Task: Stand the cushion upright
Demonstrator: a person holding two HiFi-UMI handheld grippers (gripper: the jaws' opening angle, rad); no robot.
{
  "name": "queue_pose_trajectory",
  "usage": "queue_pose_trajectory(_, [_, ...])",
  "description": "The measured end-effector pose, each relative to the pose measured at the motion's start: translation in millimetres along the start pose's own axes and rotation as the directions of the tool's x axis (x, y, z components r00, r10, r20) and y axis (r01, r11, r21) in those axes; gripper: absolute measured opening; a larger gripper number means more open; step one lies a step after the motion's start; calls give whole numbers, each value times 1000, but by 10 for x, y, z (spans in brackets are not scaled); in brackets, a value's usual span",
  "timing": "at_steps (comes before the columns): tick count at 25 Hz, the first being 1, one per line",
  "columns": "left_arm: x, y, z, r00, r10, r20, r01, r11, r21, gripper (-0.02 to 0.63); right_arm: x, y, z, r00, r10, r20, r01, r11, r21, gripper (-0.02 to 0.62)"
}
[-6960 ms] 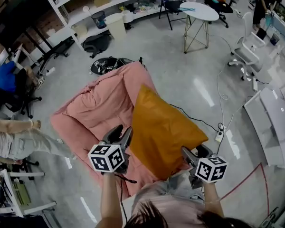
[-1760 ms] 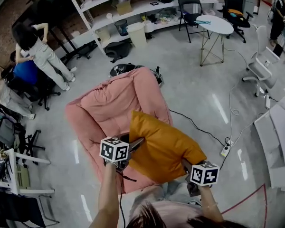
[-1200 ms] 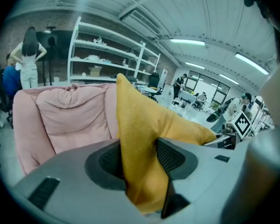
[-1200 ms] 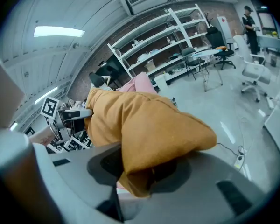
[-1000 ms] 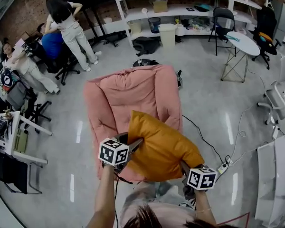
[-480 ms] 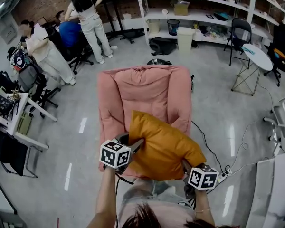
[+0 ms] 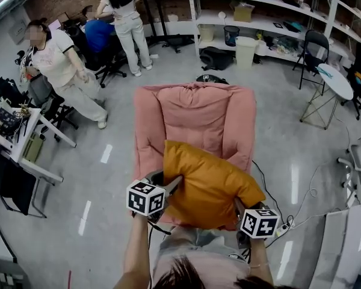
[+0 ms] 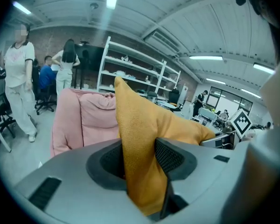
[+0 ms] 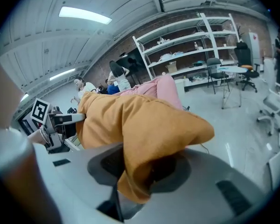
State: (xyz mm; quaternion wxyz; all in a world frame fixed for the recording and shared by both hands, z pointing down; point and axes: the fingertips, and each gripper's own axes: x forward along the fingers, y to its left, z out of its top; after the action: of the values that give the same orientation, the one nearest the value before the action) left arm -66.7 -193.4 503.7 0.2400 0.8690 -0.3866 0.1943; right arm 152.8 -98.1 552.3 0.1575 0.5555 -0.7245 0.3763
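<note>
Within left fingers (image 8: 170, 156) and right fingers (image 9: 106, 165): cushion (image 7: 210, 185) corners.

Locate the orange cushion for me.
The cushion sits lower centre in the head view, gripped by the left gripper and right gripper, over the pink armchair.

No legible text, no brands, no numbers

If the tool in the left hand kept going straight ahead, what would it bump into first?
The orange cushion clamped in the left tool itself; behind that, probably the pink armchair.
</note>
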Motion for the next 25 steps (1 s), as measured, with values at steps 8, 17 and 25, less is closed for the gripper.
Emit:
queue_pose_trajectory(8, [9, 249, 120, 1000, -12, 8, 13, 999, -32, 182, 180, 98, 292, 999, -44, 15, 44, 999, -17, 146])
queue_pose_trajectory(17, [64, 480, 157, 999, -32, 11, 33, 998, -50, 170, 394, 154, 464, 997, -75, 21, 75, 997, -21, 146])
queue_pose_trajectory(25, [117, 677, 288, 999, -34, 4, 35, 998, -59, 159, 587, 197, 756, 996, -89, 18, 90, 995, -45, 146])
